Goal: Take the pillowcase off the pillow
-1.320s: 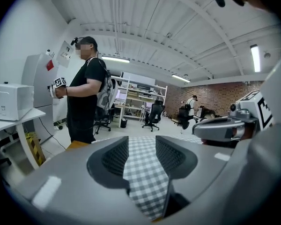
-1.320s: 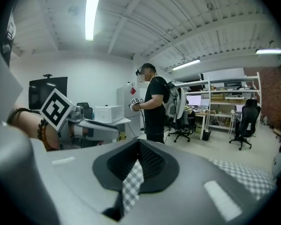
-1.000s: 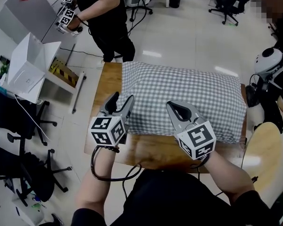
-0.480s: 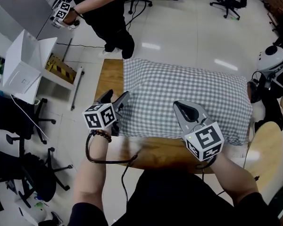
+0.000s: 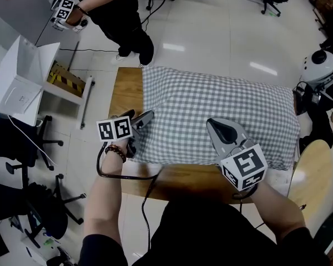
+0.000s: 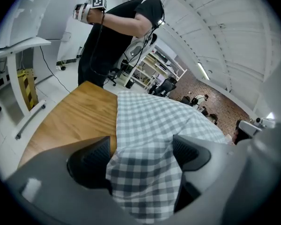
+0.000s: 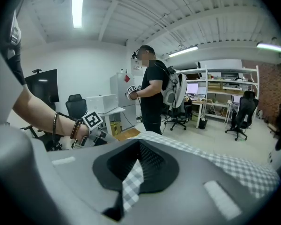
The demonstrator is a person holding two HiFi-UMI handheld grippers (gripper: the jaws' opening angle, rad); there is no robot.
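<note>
Grey-and-white checked pillowcase [image 5: 222, 115], filled out by the pillow, which is fully covered and unseen. It lies flat across the wooden desk [image 5: 127, 93], centre to right of the head view, with its near long edge just short of the desk's front. Left claw [image 5: 140, 118]: at the case's lower-left corner, jaws spread wide, having just been opening. The left gripper view shows that corner of cloth lying loose between the two pads, neither pressing on it. By my reading it is placed there to close on the corner for a second hold. Right claw [image 5: 216, 127]: at the near edge, right of centre, jaws pressed together on a narrow fold of the checked cloth, which shows as a strip between the pads in the right gripper view. It is probably held so to anchor the case, or to lift its hem, while the other claw finds its grip. Task state: case wholly on; which end opens cannot be told. Also present: a person in black [image 5: 119, 15] standing beyond the desk, upper left, not involved.
</note>
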